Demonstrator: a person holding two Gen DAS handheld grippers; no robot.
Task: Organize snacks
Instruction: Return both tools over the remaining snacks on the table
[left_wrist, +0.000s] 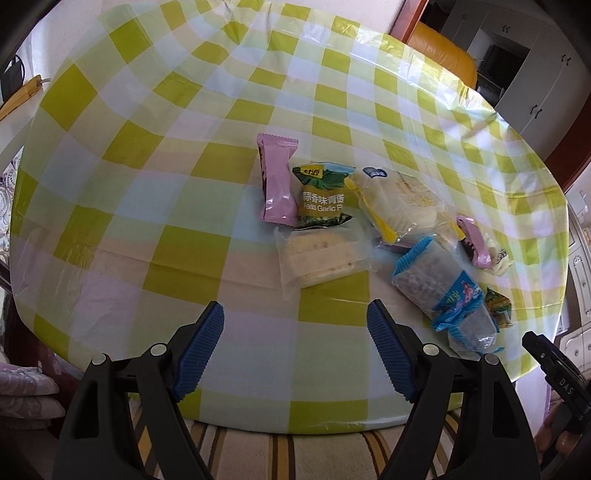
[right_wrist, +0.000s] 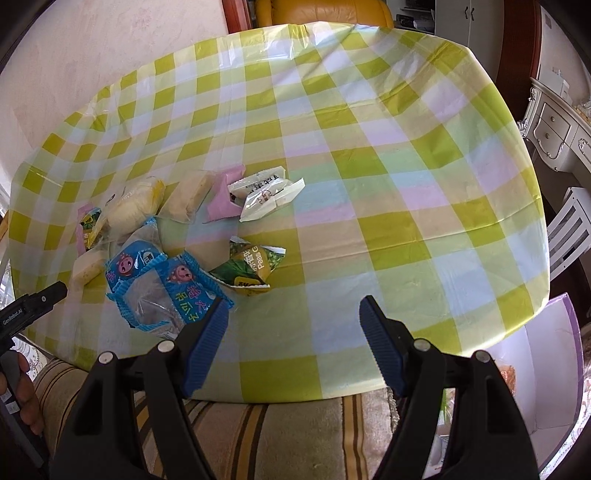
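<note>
Over checked tablecloth (left_wrist: 147, 184), my left gripper (left_wrist: 295, 332) and right gripper (right_wrist: 291, 328) both gape, empty; green pea packet (left_wrist: 321, 199) touches pink wrapper (left_wrist: 277, 181) amid snack pile.

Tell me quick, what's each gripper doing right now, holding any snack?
Left gripper: jaws open, nothing between them, above the checked tablecloth.
Right gripper: jaws open, holding nothing; the blue snack packet lies beside its left finger.
</note>
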